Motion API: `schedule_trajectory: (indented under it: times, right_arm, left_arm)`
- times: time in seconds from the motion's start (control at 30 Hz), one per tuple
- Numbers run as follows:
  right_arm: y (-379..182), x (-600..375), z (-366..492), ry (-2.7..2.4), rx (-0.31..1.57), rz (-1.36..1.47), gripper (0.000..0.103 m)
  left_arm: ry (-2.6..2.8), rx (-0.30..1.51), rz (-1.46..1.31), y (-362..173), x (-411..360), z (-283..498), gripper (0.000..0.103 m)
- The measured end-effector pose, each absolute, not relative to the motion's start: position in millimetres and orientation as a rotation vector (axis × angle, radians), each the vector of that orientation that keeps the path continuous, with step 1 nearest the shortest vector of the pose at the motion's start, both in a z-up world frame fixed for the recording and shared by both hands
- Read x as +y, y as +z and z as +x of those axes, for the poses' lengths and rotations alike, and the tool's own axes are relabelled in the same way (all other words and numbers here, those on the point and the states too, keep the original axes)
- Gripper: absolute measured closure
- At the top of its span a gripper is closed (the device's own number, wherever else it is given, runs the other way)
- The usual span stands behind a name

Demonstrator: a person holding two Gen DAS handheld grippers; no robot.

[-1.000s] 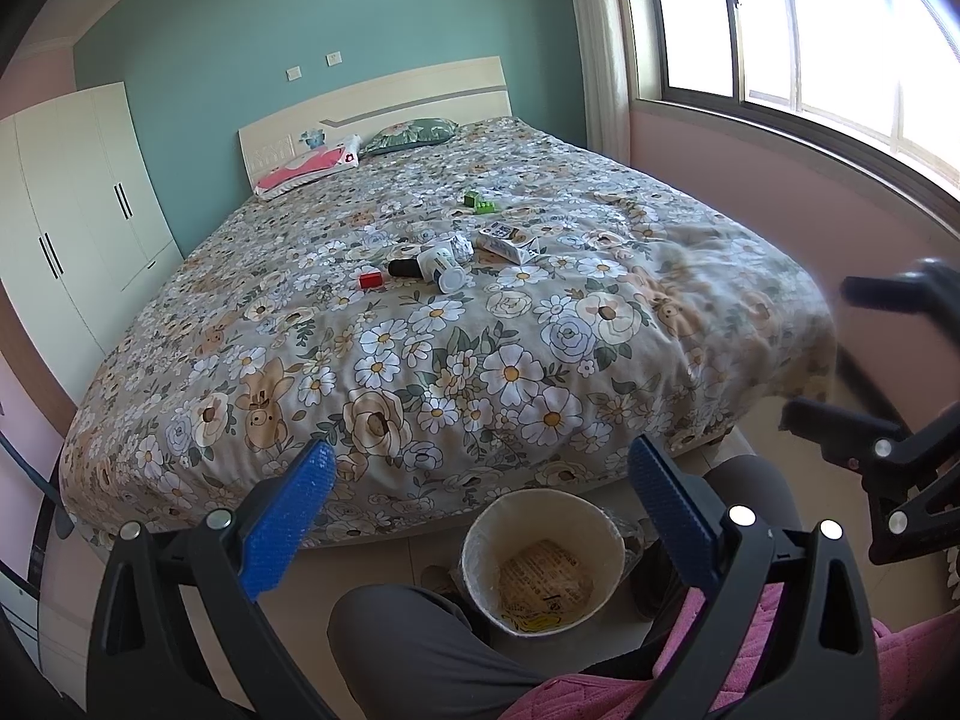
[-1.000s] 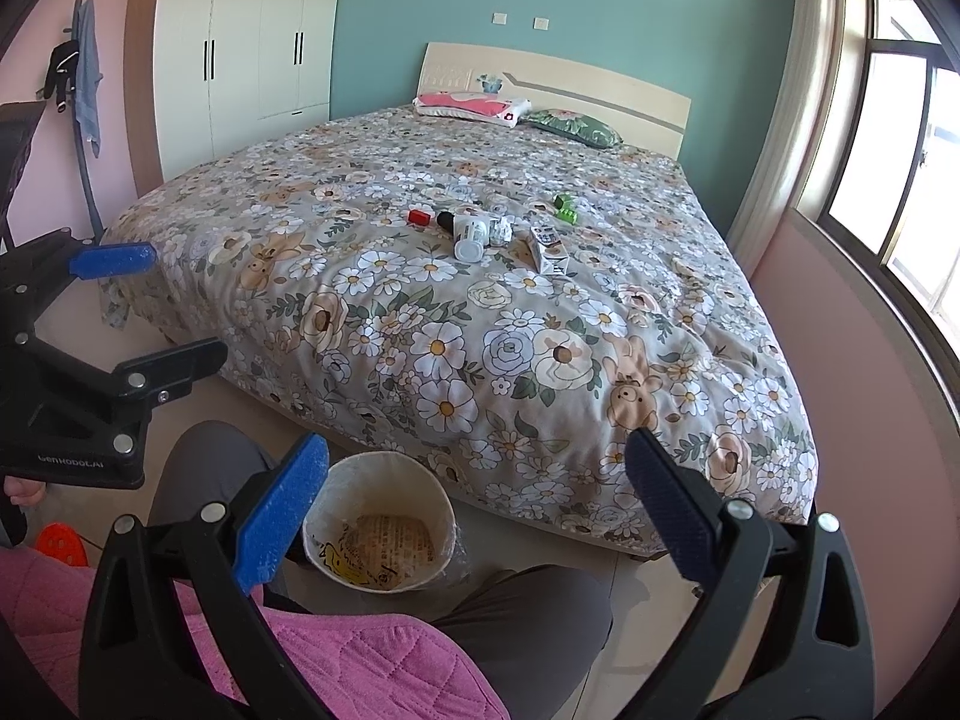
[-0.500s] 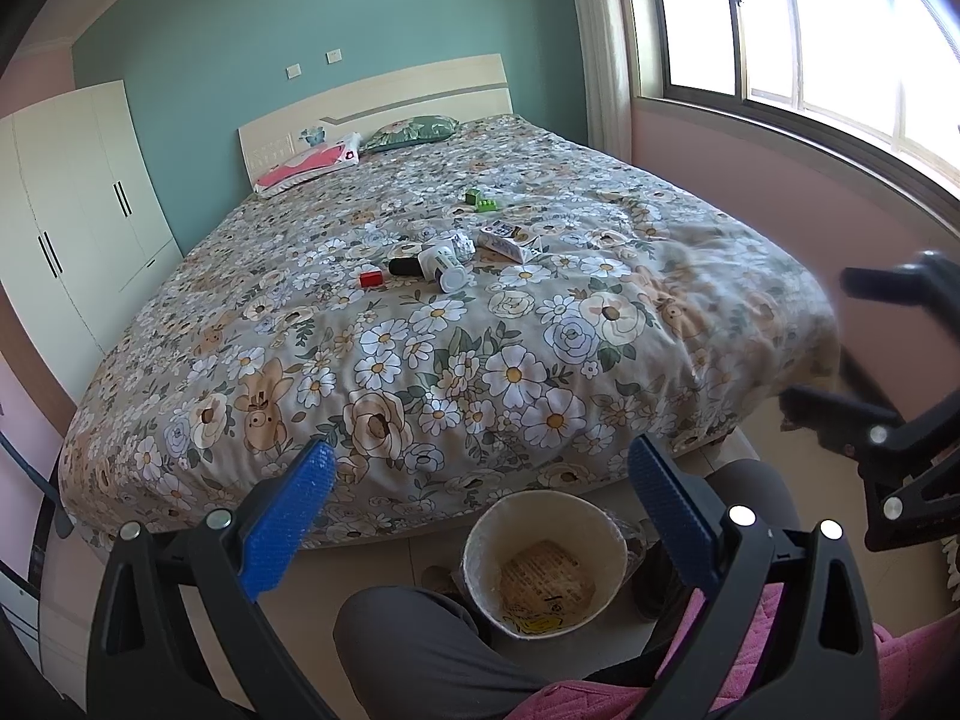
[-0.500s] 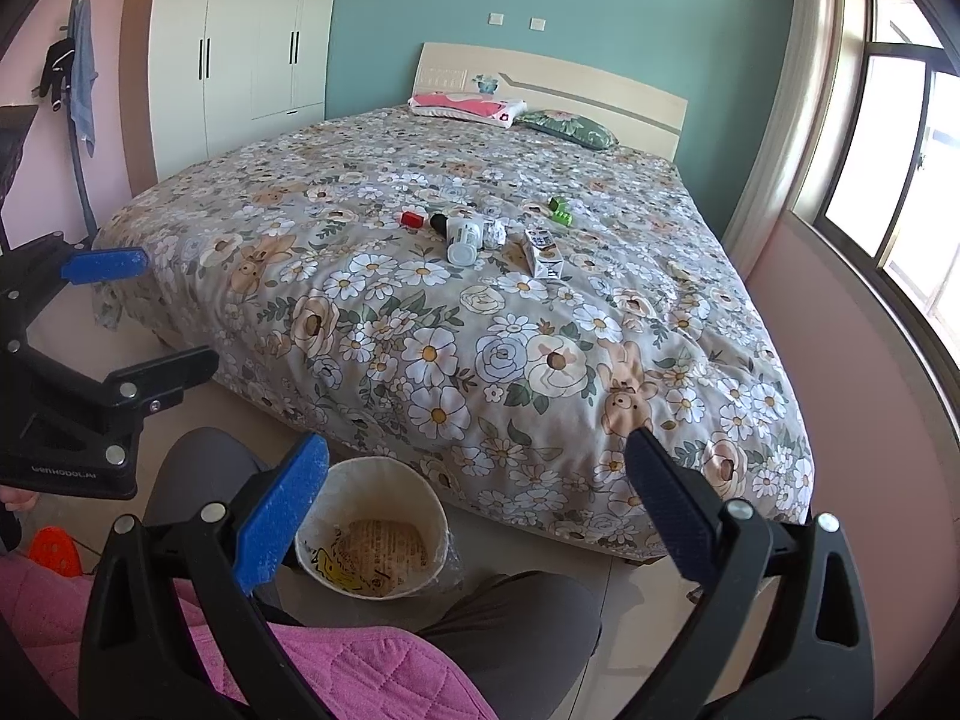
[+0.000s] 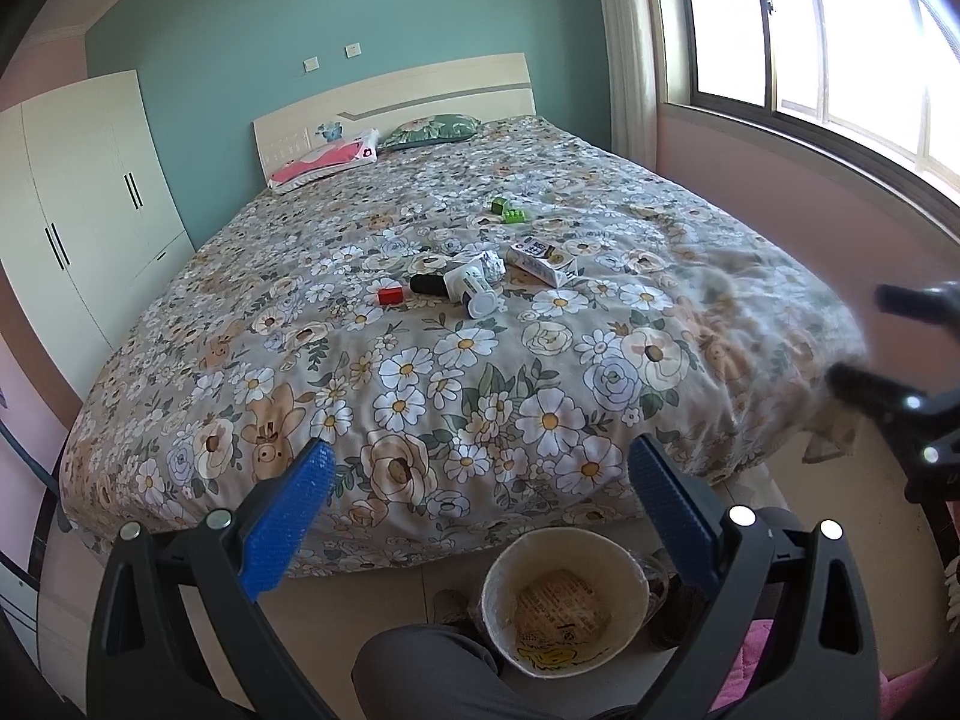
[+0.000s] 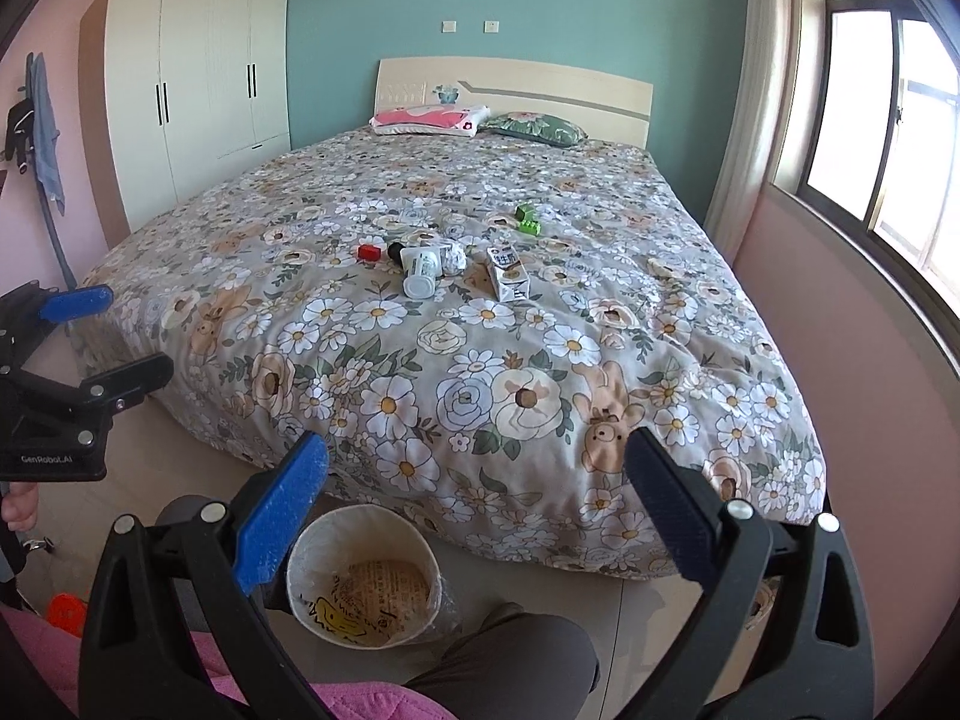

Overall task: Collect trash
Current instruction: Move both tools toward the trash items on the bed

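Note:
Litter lies mid-bed on the floral cover: a white bottle [image 5: 471, 287] [image 6: 419, 269], a milk carton [image 5: 542, 256] [image 6: 507, 273], crumpled foil [image 5: 493, 265] [image 6: 454, 256], a black object [image 5: 427, 283], a red block [image 5: 390, 295] [image 6: 369, 252] and green blocks [image 5: 509, 210] [image 6: 527, 220]. A cream waste bin [image 5: 564, 600] [image 6: 363, 579] stands on the floor at the bed's foot. My left gripper [image 5: 480, 516] and my right gripper [image 6: 477, 516] are both open, empty, and held above the bin, well short of the litter.
The bed [image 5: 480, 372] fills the room's middle. A white wardrobe [image 6: 198, 72] stands at the left, a window [image 5: 840, 30] and pink wall at the right. Two pillows [image 6: 474, 119] lie by the headboard. The person's knees [image 6: 510, 660] are beside the bin.
Both grippers have edged forward and slightly up toward the bed; the litter sits a little closer in view. Both stay open and empty.

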State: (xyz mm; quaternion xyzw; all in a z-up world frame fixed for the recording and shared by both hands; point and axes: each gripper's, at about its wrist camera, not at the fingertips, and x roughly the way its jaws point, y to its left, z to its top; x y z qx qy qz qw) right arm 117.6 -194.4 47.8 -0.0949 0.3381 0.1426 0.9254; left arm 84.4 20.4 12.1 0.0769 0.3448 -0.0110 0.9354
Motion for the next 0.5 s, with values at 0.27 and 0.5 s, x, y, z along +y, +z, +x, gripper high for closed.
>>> schedule_trajectory:
  times: [0.27,0.5]
  right_arm:
    - [52,-189,174,0.284,0.658,-0.233,0.007]
    - [48,-186,230,0.303,0.656,-0.249,0.007]
  left_arm:
    - [-0.011,0.745,0.077,6,33,157,0.004]
    - [-0.003,0.809,0.018,-9,31,216,0.004]
